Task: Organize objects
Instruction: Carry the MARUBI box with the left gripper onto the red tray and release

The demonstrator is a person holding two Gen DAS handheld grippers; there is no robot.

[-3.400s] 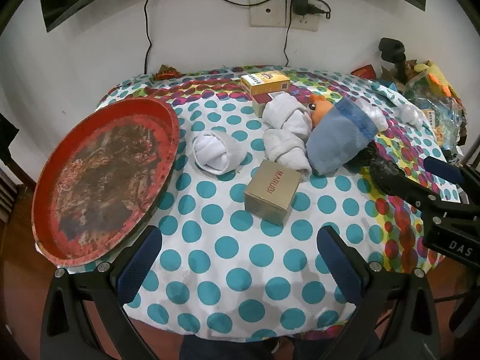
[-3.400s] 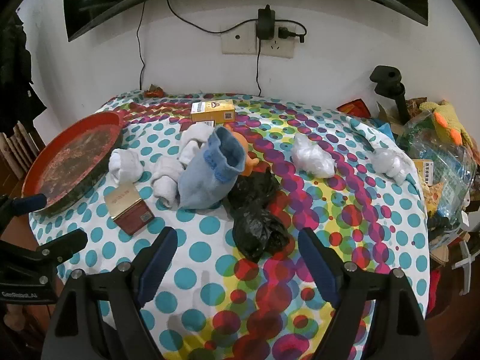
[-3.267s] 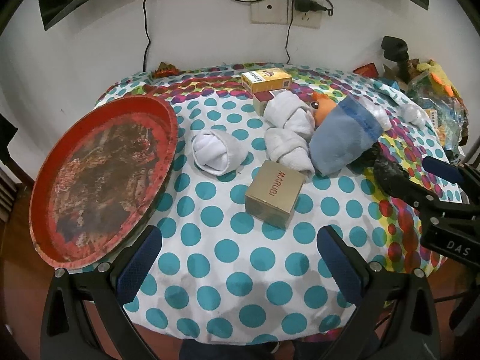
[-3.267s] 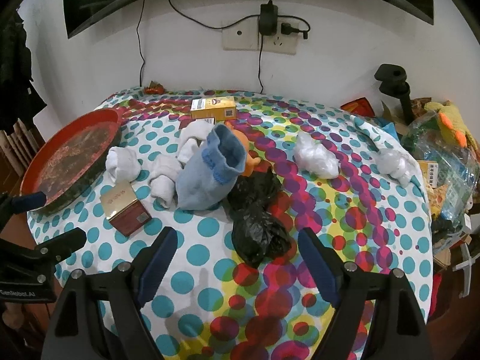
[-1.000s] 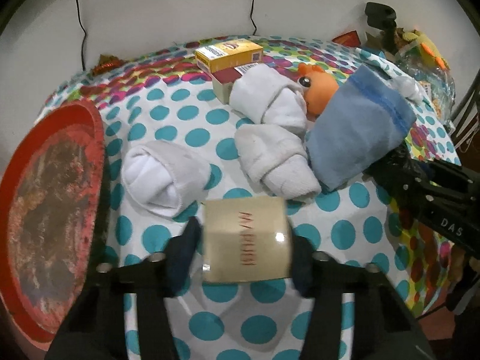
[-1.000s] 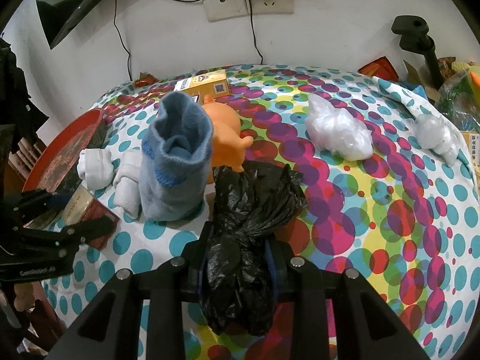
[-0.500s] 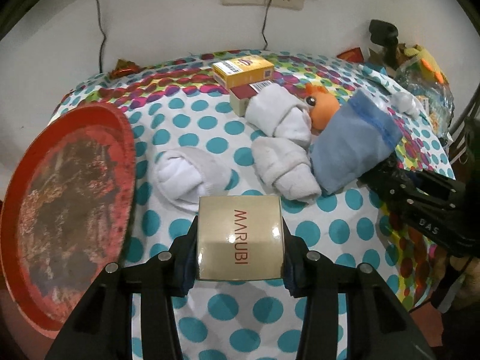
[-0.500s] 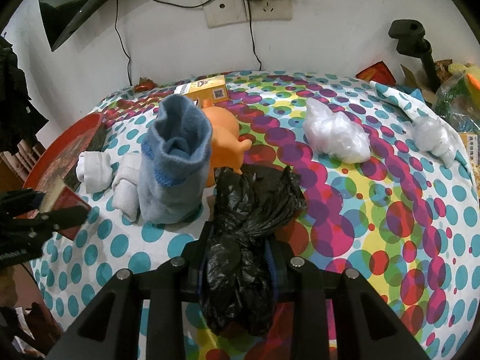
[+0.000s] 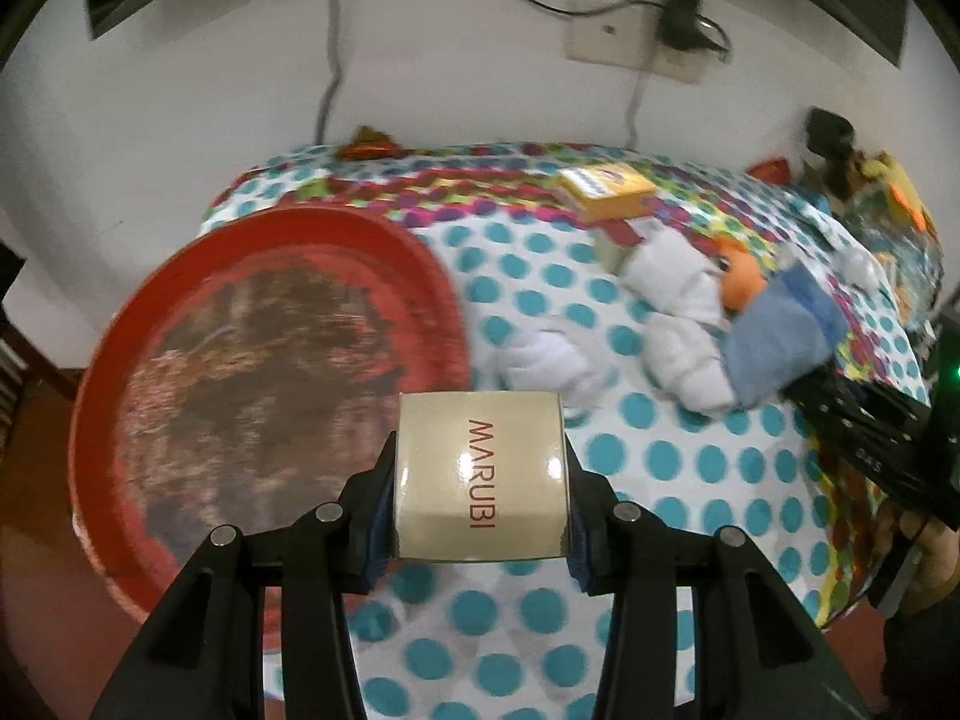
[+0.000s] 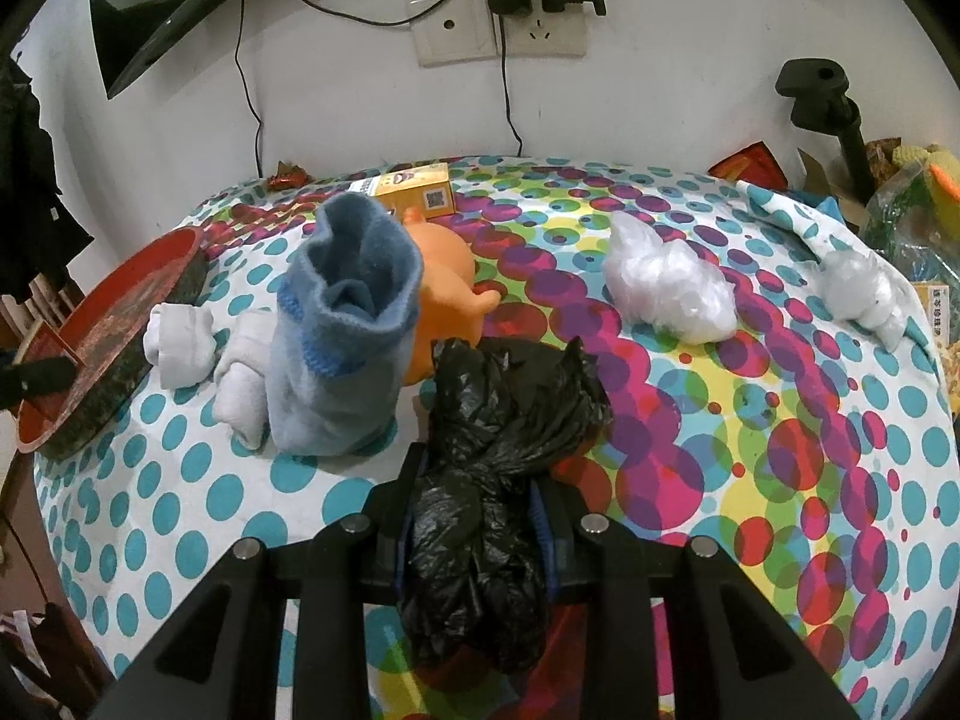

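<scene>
My left gripper [image 9: 480, 477] is clamped on a small beige box [image 9: 480, 474] with red lettering on its top, both pads pressed against its sides, and I have it lifted clear of the dotted tablecloth [image 9: 660, 456]. The box hangs just off the near right edge of the big red tray [image 9: 258, 360], which I will use as my landmark. Right of the tray lie three rolled white socks [image 9: 678, 282], then an orange toy [image 9: 741, 276] tucked against a blue sock [image 9: 780, 336]. Beyond the tray's far right side sits a yellow carton [image 9: 609, 189]. My right gripper [image 10: 477, 516] is closed on a crumpled black plastic bag [image 10: 498, 468], well to the right of the tray and just past the blue sock. Farther right again, two clear plastic bundles [image 10: 669, 288] rest on the cloth.
</scene>
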